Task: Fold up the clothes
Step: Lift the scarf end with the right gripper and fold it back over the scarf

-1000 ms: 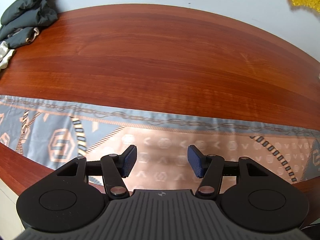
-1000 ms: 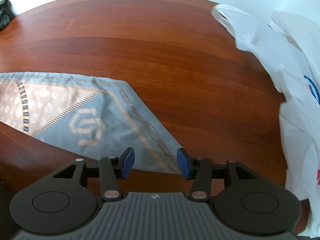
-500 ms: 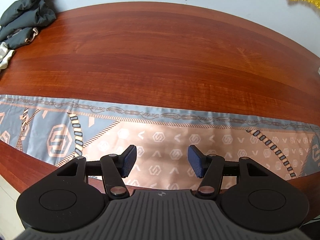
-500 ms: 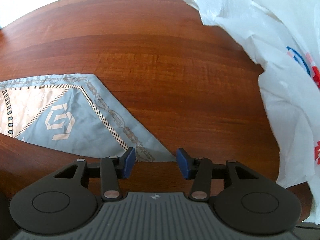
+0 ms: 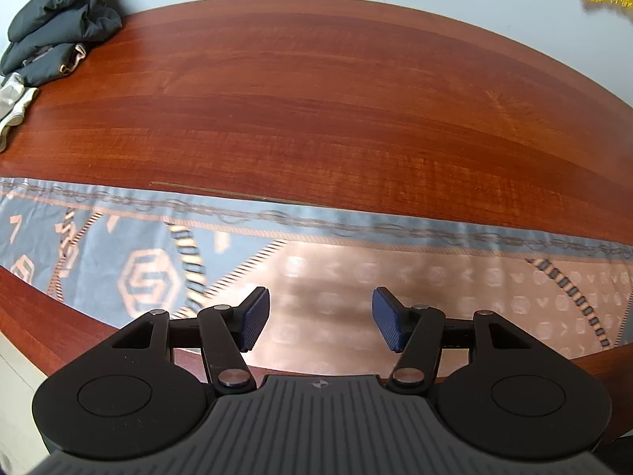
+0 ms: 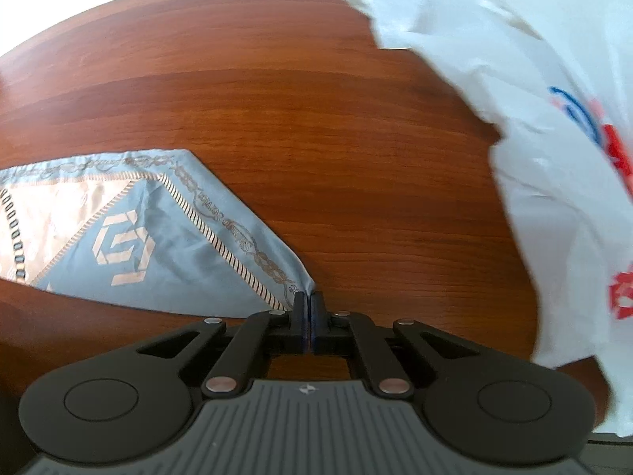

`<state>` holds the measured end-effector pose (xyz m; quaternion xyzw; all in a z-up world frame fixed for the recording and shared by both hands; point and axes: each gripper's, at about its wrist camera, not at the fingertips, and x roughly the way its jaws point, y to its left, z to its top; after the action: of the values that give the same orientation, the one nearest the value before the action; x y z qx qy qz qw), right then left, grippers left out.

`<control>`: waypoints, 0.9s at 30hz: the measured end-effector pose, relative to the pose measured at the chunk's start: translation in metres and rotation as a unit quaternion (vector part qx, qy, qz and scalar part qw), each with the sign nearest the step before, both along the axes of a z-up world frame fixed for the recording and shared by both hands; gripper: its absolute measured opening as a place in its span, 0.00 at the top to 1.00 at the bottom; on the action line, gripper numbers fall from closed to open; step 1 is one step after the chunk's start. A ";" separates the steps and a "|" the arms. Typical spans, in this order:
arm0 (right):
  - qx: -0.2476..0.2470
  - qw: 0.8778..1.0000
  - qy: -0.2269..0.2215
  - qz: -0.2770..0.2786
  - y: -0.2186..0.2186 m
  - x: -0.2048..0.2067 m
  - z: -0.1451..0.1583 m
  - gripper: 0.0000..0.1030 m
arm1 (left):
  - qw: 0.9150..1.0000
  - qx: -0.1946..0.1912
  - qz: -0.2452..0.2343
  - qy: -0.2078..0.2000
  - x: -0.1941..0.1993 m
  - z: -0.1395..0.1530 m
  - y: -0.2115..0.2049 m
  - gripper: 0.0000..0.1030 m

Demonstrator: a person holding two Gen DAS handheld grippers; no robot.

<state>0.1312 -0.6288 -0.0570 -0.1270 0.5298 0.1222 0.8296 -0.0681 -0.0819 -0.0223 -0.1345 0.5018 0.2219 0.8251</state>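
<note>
right gripper (image 6: pixel 307 318): jaws just clamped on scarf (image 6: pixel 130 229) corner, were apart | left gripper (image 5: pixel 320 318): jaws spread above scarf | scarf flat along tabletop (image 5: pixel 316 99) near edge | fold can start

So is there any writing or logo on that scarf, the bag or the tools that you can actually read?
No readable words anywhere.
Scarf: a repeated hexagonal emblem that looks like a stylised "S"; the script woven along its chain border is too small to read.
White plastic bag: red and blue print, too blurred to read.
Right gripper body: a tiny round emblem, no letters legible.
Left gripper body: the same emblem, also illegible.
</note>
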 end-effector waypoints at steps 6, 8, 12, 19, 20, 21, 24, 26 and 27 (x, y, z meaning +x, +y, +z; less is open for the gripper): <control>-0.004 1.000 -0.005 -0.002 0.015 -0.002 0.006 0.99 | 1.000 -0.002 0.002 0.000 -0.001 -0.003 0.001 0.41; 0.000 1.000 -0.004 0.005 0.029 -0.006 0.007 0.99 | 1.000 -0.004 0.004 0.000 -0.002 -0.003 0.002 0.41; 0.007 1.000 -0.002 0.020 0.059 -0.012 0.010 0.99 | 1.000 -0.006 0.003 -0.001 -0.007 -0.005 0.008 0.41; 0.020 0.999 0.002 0.046 0.111 -0.024 0.014 0.99 | 1.000 -0.011 0.011 -0.007 -0.024 -0.005 0.030 0.41; 0.022 0.999 0.003 0.049 0.118 -0.026 0.015 0.99 | 1.000 -0.012 0.011 -0.007 -0.028 -0.005 0.036 0.41; 0.024 0.998 0.003 0.053 0.126 -0.028 0.016 0.99 | 1.000 -0.014 0.011 -0.005 -0.034 -0.005 0.044 0.41; 0.030 0.998 0.005 0.064 0.148 -0.033 0.018 0.99 | 1.000 -0.017 0.010 -0.005 -0.047 -0.004 0.061 0.41; 0.034 0.997 0.006 0.071 0.163 -0.036 0.019 0.99 | 1.000 -0.015 0.008 -0.002 -0.058 -0.002 0.073 0.41; 0.035 0.997 0.006 0.075 0.170 -0.038 0.019 0.99 | 1.000 -0.013 0.006 0.001 -0.064 -0.001 0.081 0.41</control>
<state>0.0932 -0.4584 -0.0376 -0.1359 0.5193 0.2033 0.8188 -0.1316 -0.0005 -0.0235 -0.1485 0.5043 0.2205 0.8216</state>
